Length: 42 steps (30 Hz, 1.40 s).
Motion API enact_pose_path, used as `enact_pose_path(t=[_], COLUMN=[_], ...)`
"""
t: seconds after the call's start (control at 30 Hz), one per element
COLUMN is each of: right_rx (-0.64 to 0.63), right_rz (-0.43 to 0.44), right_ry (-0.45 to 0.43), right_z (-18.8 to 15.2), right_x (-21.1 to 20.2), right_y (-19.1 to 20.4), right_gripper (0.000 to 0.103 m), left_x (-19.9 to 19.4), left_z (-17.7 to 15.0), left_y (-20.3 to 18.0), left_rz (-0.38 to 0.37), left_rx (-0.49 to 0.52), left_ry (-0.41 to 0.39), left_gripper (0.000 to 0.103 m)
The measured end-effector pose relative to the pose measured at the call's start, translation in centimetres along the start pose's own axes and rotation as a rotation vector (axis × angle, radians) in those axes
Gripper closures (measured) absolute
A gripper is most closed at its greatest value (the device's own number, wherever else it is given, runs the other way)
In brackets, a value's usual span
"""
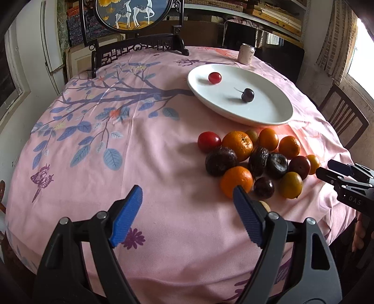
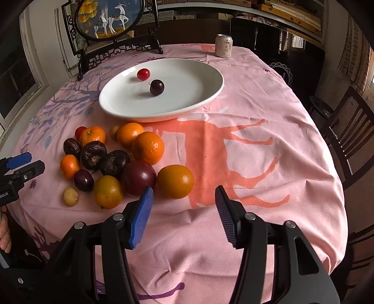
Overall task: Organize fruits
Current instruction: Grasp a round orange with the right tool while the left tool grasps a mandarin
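Observation:
A white oval plate (image 1: 268, 117) (image 2: 205, 93) holds a red cherry tomato (image 1: 214, 77) (image 2: 143, 74) and a dark cherry (image 1: 247, 95) (image 2: 156, 87). In front of it lies a pile of several fruits on the pink cloth: oranges (image 1: 237, 145) (image 2: 148, 147), dark wrinkled fruits (image 1: 220, 161) (image 2: 93, 154), a plum (image 2: 138, 177), a red tomato (image 1: 209, 140). My left gripper (image 1: 188, 200) is open and empty, just left of the pile. My right gripper (image 2: 184, 198) is open and empty, just in front of an orange (image 2: 175, 181).
A drink can (image 1: 246, 53) (image 2: 224, 45) stands behind the plate. A framed deer screen (image 1: 133, 16) (image 2: 107, 18) on a dark stand is at the table's far edge. Wooden chairs (image 2: 346, 131) stand at the right. A small pale fruit (image 2: 70, 197) lies near the front edge.

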State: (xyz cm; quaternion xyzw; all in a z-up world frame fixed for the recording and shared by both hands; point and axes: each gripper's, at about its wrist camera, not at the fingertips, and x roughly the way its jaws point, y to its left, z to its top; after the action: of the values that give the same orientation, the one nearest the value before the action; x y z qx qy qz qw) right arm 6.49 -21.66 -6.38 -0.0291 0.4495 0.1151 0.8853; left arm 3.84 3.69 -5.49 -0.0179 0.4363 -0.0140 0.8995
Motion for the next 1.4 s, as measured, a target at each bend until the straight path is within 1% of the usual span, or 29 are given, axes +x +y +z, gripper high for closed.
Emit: enact_pose_path(t=[0.1,0.17,0.23,0.27,0.3,0.33,0.37,0.4,0.47,0.57,0.67,0.73,0.8,0.87,0.9,0.93,0.97,1.0,1.03,1.07,1.23,1.4], right_rx=[-0.007,-0.001,-0.018,-0.028,-0.039,-0.051,-0.055,-0.052,-0.051,-0.003,0.015,0.024,0.031,0.044,0.049,0.052,0.054,0.056,0.057,0.058,0.057,0.05], right_rz=[-0.012,0.001,0.008,-0.006,-0.006,0.019,0.043,0.046,0.049,0.046,0.028,0.031,0.038,0.051,0.058,0.062,0.065,0.068,0.072,0.076,0.091,0.103], right_ry=[0.011,0.017,0.002,-0.012,-0.018,-0.008,0.009,-0.001,0.006,-0.014,-0.036,-0.033,-0.024,-0.016,-0.014,-0.013,-0.012,-0.013,-0.015,-0.017,-0.031,-0.039], right_z=[-0.1,0.0,0.4,0.7,0.9,1.1,1.3,1.3,1.3,1.0,0.4,0.1,-0.3,-0.6,-0.7,-0.8,-0.9,-0.9,-0.9,-1.0,-1.0,-0.8], right_x=[0.8,1.2,1.8,2.0,2.4,2.9,3.4,3.5,3.3,1.8,0.3,0.0,0.0,0.1,0.1,0.1,0.1,0.1,0.0,-0.2,-0.8,-1.0], right_y=[0.0,-0.2,0.1,0.2,0.3,0.4,0.5,0.4,0.4,-0.4,-1.1,-1.5,-1.7,-1.9,-1.9,-2.0,-2.0,-2.0,-2.0,-2.0,-1.7,-1.4], right_gripper=[0.047,0.047,0.047,0.048,0.057,0.065,0.066,0.066,0.066,0.066,0.066,0.066,0.066,0.066,0.066,0.066,0.066,0.066,0.066,0.066,0.066,0.066], left_x=[0.4,0.7,1.1,1.2,1.4,1.5,1.7,1.8,1.9,2.0,2.6,3.5,4.2,4.9,5.1,5.3,5.4,5.4,5.3,5.3,5.1,4.0], left_z=[-0.3,-0.5,-0.6,-0.7,-0.7,-0.7,-0.8,-0.8,-0.9,-0.8,-0.6,-0.4,-0.3,0.0,0.2,0.4,0.6,0.7,0.9,1.1,1.1,1.1], left_y=[0.3,0.4,0.4,0.4,0.3,0.3,0.2,0.0,-0.3,-0.8,-1.6,-2.0,-2.4,-3.0,-3.3,-3.5,-3.9,-4.1,-4.3,-4.4,-4.2,-3.6], left_rz=[-0.009,-0.013,-0.015,-0.015,-0.015,-0.016,-0.018,-0.021,-0.026,-0.039,-0.056,-0.051,-0.062,-0.062,-0.05,-0.052,-0.055,-0.068,-0.095,-0.113,-0.126,-0.131], left_rx=[-0.011,-0.016,-0.019,-0.02,-0.021,-0.02,-0.019,-0.016,-0.01,0.002,0.018,0.022,0.02,0.023,0.028,0.032,0.039,0.042,0.042,0.037,0.016,-0.001], left_ry=[0.021,0.037,0.051,0.056,0.061,0.067,0.072,0.078,0.084,0.08,0.087,0.106,0.119,0.123,0.115,0.111,0.104,0.098,0.095,0.097,0.1,0.083], left_gripper=[0.02,0.02,0.02,0.02,0.02,0.02,0.02,0.02,0.02,0.02,0.02,0.02,0.02,0.021,0.022,0.025,0.033,0.049,0.06,0.068,0.068,0.068])
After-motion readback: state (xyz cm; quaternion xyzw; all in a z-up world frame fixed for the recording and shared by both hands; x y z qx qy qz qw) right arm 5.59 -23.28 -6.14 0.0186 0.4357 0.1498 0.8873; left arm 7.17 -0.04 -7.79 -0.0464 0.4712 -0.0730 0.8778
